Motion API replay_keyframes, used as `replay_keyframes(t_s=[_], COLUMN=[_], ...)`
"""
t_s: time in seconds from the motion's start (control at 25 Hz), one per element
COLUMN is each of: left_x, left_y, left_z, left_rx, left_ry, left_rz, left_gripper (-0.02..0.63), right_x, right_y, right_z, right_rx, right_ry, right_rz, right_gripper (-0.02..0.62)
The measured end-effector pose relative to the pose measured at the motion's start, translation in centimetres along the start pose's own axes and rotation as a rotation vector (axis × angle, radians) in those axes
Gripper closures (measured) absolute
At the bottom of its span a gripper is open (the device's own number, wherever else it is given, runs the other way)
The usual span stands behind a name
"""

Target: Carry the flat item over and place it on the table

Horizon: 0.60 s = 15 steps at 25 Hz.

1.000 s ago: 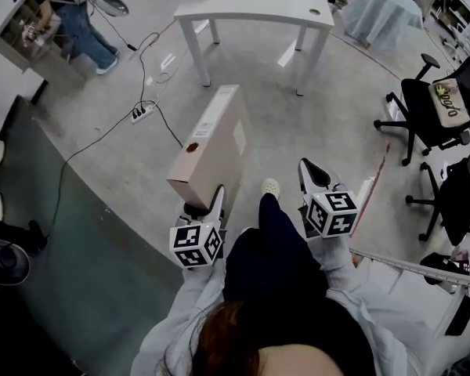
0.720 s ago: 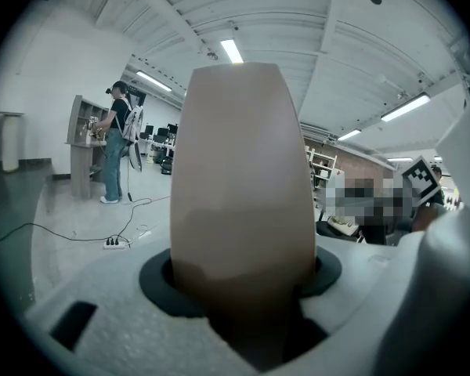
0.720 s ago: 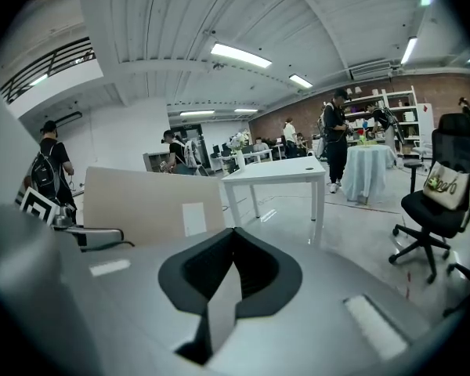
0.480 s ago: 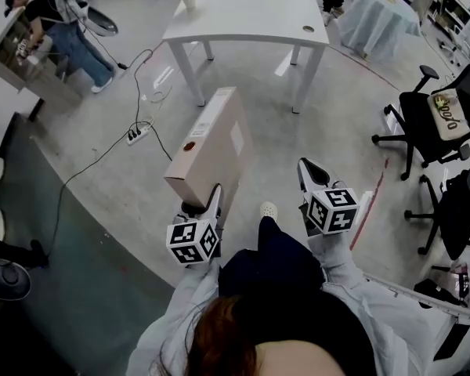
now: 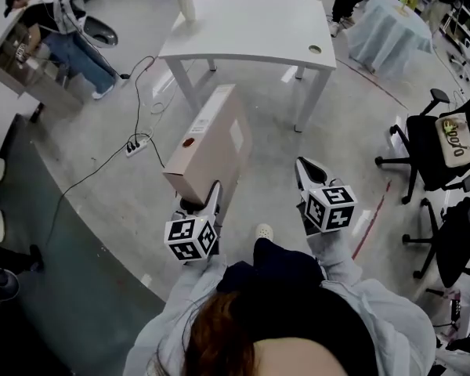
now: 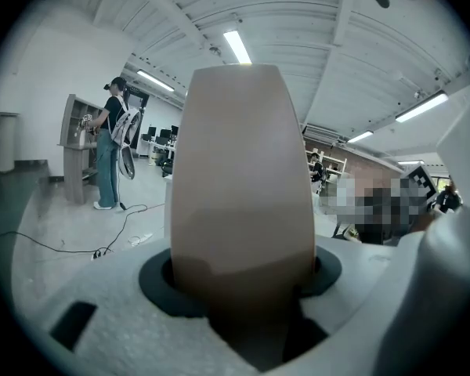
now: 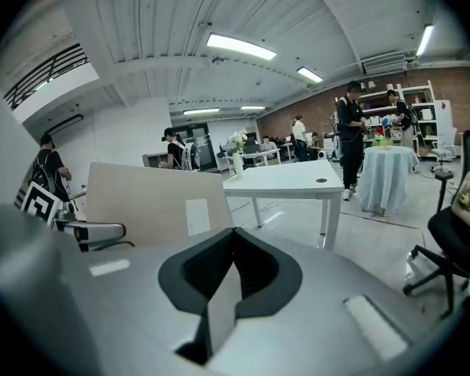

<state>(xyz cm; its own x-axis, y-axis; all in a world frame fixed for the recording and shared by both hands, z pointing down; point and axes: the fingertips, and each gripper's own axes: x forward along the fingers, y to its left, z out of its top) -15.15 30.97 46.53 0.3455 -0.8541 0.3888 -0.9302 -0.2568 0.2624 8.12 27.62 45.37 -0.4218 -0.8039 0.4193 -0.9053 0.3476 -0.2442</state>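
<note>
The left gripper (image 5: 210,198) is clamping the near end of the flat cardboard box (image 5: 211,139). Its jaws are standing partway apart and pressing on the box's two broad faces. The box is riding on edge above the concrete floor (image 5: 282,155), its far end pointing toward the white table (image 5: 251,30) and stopping short of it. The right gripper (image 5: 305,171) is travelling beside the box without touching it, jaws closed together on nothing. A power strip (image 5: 135,145) is lying on the floor to the left.
</note>
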Motion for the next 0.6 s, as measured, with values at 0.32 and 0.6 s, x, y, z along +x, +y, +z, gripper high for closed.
replay_keyframes(t_s=[0.32,0.6], left_x=[4.1,5.3], left_y=[-1.1,-1.0], left_z=[1.1,0.6], left_rx=[0.006,-0.016], left_ry=[-0.017,-0.006], left_rz=[0.032,0.044], left_gripper=[0.345,0.345], right_x=[2.3,3.4], right_y=[-4.1,-5.4], right_z=[1.9,1.1], right_rx=[-0.001,0.004], right_ry=[-0.016,0.008], right_rz=[0.008,-0.005], right_gripper=[0.586,0.586])
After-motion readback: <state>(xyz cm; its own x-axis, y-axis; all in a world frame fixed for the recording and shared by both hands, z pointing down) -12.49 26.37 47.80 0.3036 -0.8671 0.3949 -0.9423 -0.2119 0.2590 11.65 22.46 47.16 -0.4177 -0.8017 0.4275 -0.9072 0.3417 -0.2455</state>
